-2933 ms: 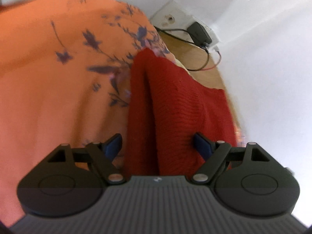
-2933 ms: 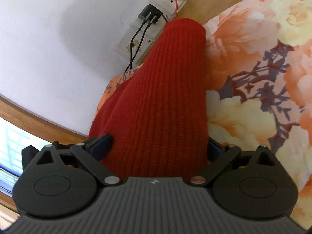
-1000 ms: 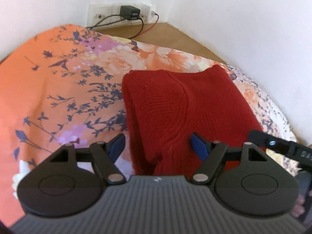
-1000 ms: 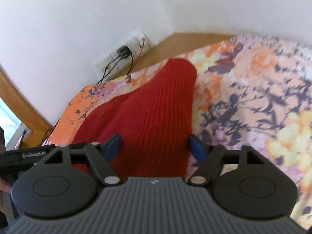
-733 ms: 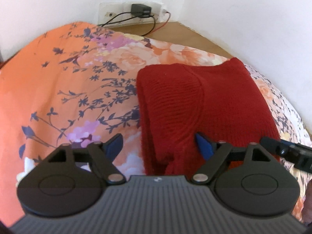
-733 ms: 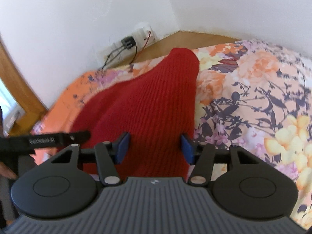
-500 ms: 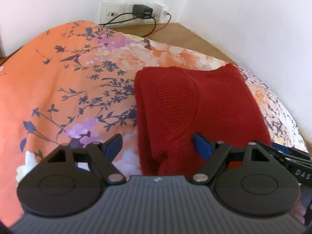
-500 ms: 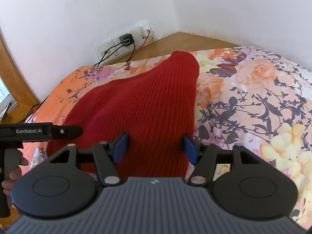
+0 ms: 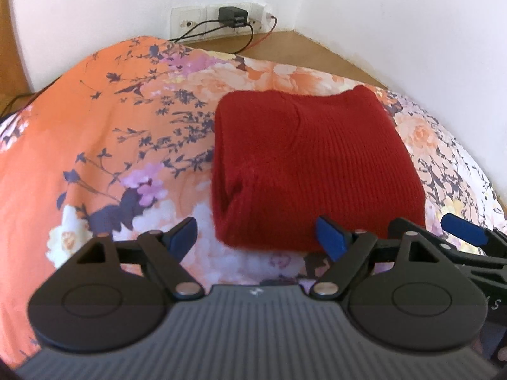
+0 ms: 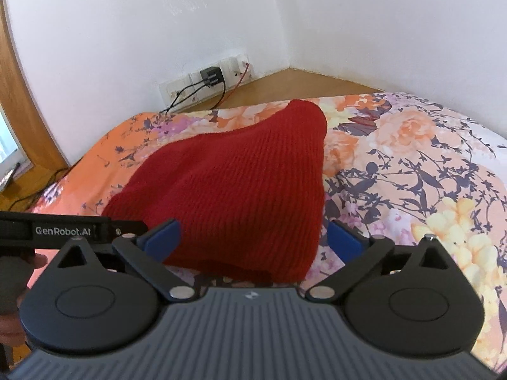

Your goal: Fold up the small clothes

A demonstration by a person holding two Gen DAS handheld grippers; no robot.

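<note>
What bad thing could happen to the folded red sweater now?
Two things might go wrong. The red knit sweater lies folded on the soft flowered bedsheet, and its open layered edge faces the left gripper, so a bump from an open finger could spread the fold apart. The right gripper is also open close to its near edge, and a fingertip could snag the loose knit.

Sweater [image 10: 240, 190] near edge hidden behind right gripper [image 10: 252, 240].

A floral bedspread [image 9: 95, 145] fills the lower frame. At 12 o'clock, a white socket strip [image 9: 218, 20] sits low on the wall [image 9: 396, 15], a black charger [image 9: 233, 16] plugged in, cables [image 9: 202, 28] trailing onto the wooden ledge [image 9: 285, 46].
</note>
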